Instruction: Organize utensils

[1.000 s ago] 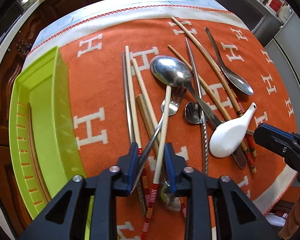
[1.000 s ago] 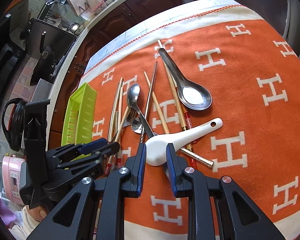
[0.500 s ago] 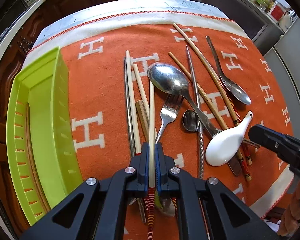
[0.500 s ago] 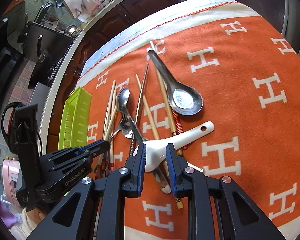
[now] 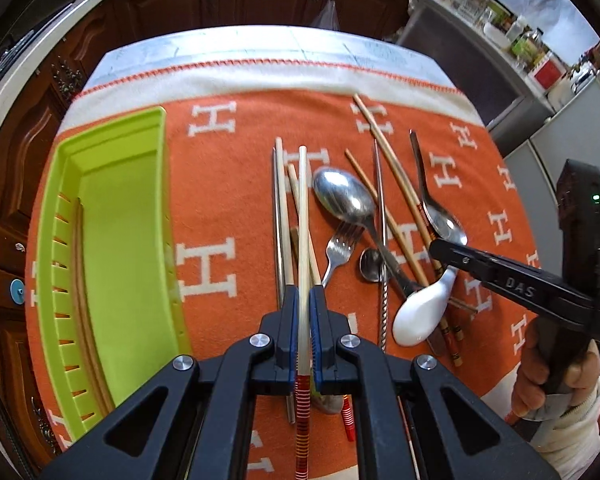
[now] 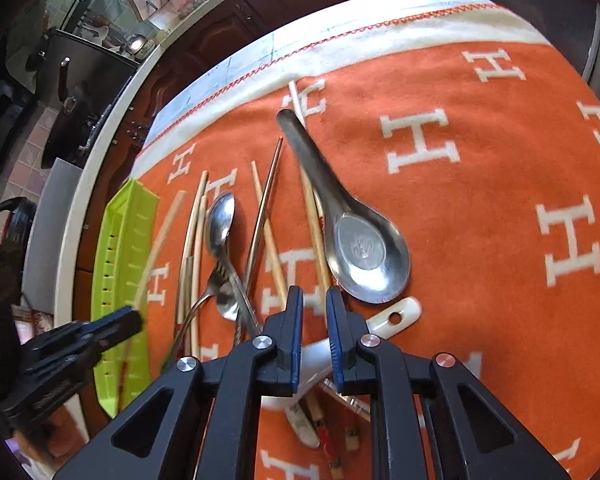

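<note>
My left gripper [image 5: 304,300] is shut on a pale chopstick [image 5: 303,232] with a red-striped end and holds it lifted above the utensil pile. The lime green tray [image 5: 116,240] lies to its left on the orange cloth. In the right wrist view my right gripper [image 6: 311,300] is open, its fingers hanging over the white ceramic spoon [image 6: 396,316], apart from it. The left gripper [image 6: 116,324] and its blurred chopstick [image 6: 160,240] show at the left there. The pile holds metal spoons [image 5: 344,200], a fork [image 5: 340,244], and several chopsticks.
A big steel soup spoon [image 6: 364,248] lies just beyond the right gripper. The orange cloth [image 5: 228,200] with white H marks covers the table. Dark wood cabinets [image 5: 220,0] and the table's edge lie beyond. The right gripper's arm [image 5: 520,284] crosses the left wrist view.
My left gripper closed on the pale chopstick and lifted it off the pile. My right gripper moved forward over the white ceramic spoon and stayed open.
</note>
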`<state>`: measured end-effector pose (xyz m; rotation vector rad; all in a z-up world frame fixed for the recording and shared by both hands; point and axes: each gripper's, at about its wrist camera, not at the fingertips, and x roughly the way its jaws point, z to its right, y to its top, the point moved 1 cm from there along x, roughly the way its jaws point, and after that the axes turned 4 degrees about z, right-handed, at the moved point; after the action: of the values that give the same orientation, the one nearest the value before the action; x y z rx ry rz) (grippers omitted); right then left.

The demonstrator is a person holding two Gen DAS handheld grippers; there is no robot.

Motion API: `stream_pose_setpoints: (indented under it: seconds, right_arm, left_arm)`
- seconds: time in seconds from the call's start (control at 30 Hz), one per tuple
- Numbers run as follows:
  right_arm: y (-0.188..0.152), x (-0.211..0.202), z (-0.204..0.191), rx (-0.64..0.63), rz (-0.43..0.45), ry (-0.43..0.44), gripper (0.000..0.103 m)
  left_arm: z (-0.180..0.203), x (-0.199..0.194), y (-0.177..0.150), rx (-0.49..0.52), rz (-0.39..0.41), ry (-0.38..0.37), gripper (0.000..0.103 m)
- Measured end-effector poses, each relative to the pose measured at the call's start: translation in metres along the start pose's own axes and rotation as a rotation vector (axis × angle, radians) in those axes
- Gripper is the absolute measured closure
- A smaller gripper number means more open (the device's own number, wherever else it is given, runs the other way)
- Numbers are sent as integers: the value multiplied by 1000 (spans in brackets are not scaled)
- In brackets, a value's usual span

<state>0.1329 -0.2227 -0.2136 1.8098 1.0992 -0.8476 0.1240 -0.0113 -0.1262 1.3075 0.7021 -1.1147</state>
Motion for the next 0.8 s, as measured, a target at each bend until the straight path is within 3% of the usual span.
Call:
stream_pose_setpoints:
  seconds: [0.2,0.27,0.4,0.8]
  right_arm:
    - [6,8,6,36,6,-40,98]
    - [7,8,7,37,11,-39,98]
    - [8,7,1,-11,30,-127,98]
    - [7,-2,7,-11,62,-150,98]
  left_arm:
    - [-10,-6,2,-38,15,-21,100]
    - [-13,-6,2,-47,14,-24,100]
    - [-16,-6,0,-65,13,-33,100]
    - [-18,-6,-5,-84,15,-48,100]
